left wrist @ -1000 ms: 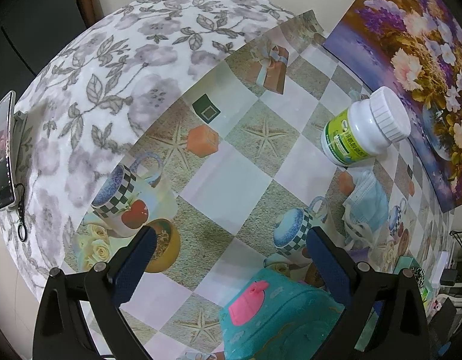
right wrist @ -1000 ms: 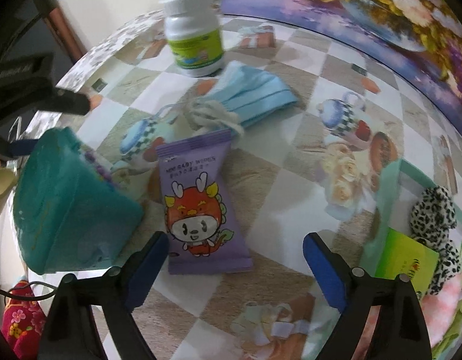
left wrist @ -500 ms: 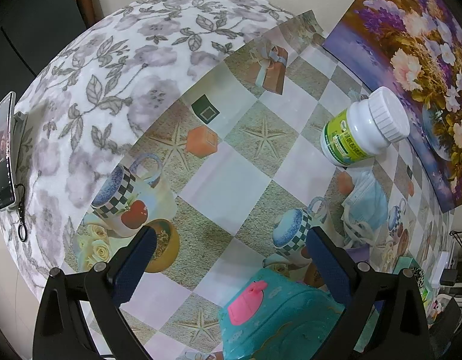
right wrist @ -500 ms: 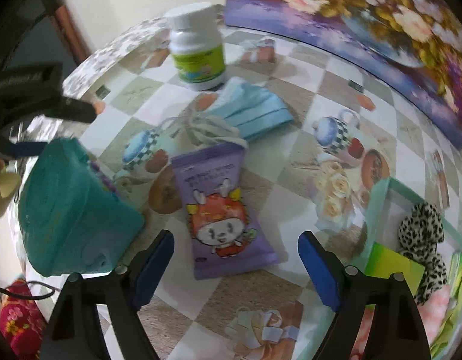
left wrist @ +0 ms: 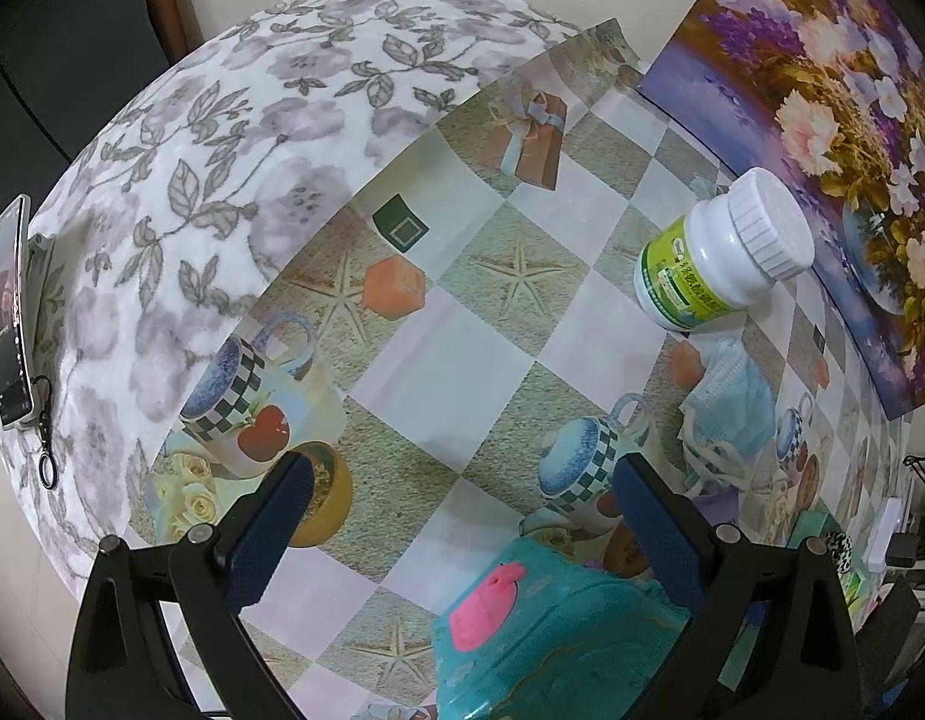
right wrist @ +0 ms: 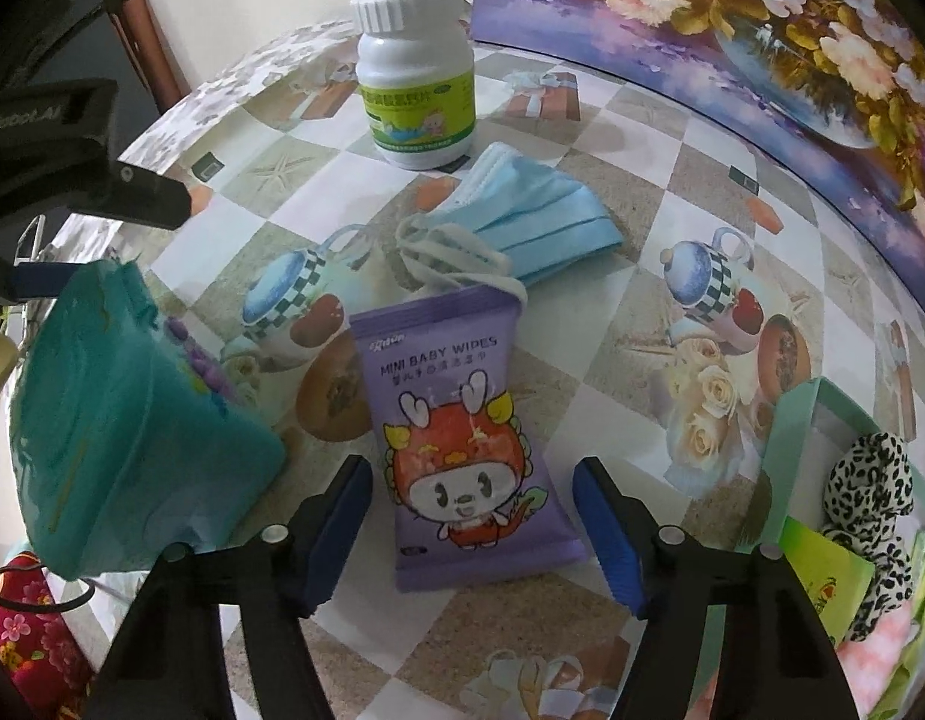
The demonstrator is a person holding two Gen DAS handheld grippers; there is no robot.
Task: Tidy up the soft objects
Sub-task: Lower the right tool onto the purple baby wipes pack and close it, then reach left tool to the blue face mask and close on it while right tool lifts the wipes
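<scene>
A purple pack of mini baby wipes (right wrist: 468, 450) lies flat on the table, and my open right gripper (right wrist: 471, 531) straddles its near end, one finger on each side. A blue face mask (right wrist: 522, 219) lies just beyond the pack; it also shows in the left wrist view (left wrist: 729, 405). A teal wipes pack (right wrist: 126, 438) with a pink tab sits to the left; in the left wrist view it (left wrist: 552, 642) lies low between the fingers of my open left gripper (left wrist: 456, 516), which hovers above the table.
A white pill bottle with a green label (right wrist: 414, 69) stands behind the mask. A mint green box (right wrist: 792, 438) at the right holds a leopard-print scrunchie (right wrist: 870, 492) and a green packet. A flower painting (right wrist: 762, 18) leans at the back. A phone (left wrist: 6, 312) lies at the left edge.
My right gripper has moved forward and down over the purple wipes pack, so the pack now lies between its fingers. The left gripper has hardly moved.
</scene>
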